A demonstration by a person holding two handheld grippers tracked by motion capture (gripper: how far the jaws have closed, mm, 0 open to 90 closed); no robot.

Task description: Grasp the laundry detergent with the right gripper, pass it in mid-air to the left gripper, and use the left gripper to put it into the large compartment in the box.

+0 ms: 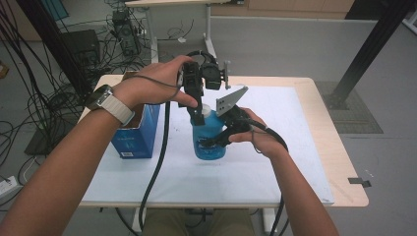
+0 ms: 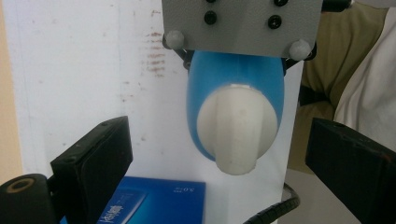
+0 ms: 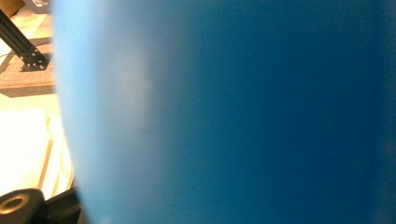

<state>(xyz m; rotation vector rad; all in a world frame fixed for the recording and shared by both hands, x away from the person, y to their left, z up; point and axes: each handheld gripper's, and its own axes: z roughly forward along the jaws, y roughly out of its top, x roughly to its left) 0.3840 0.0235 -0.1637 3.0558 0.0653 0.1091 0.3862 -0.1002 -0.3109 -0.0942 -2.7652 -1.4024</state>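
Here, the right gripper (image 1: 223,138) clamps the bottle (image 1: 209,142) from the side, its jaws pressed against the blue body, which stands upright on the white mat (image 1: 275,162). In the right gripper view the bottle's wall (image 3: 233,112) sits so near the jaws that it is a smooth blue blur, with no writing to make out.

Above the right gripper, the left gripper (image 2: 219,154) hangs over the bottle's top, jaws wide apart. One finger (image 2: 93,158) stands to one side of the cap (image 2: 236,130) and the other finger (image 2: 350,163) to the other side, neither touching it. The cap is white, rounded and ribbed along its middle, and sits on a glossy blue oval shoulder. In the high view the bottle's front carries a label with dark marks, too small to read.

Beyond the left gripper's fingers, near the bottle, stands a blue box (image 1: 135,135) on the mat. Its face bears white writing, which is too blurred to read in either view. The mat covers a wooden table (image 1: 339,162).
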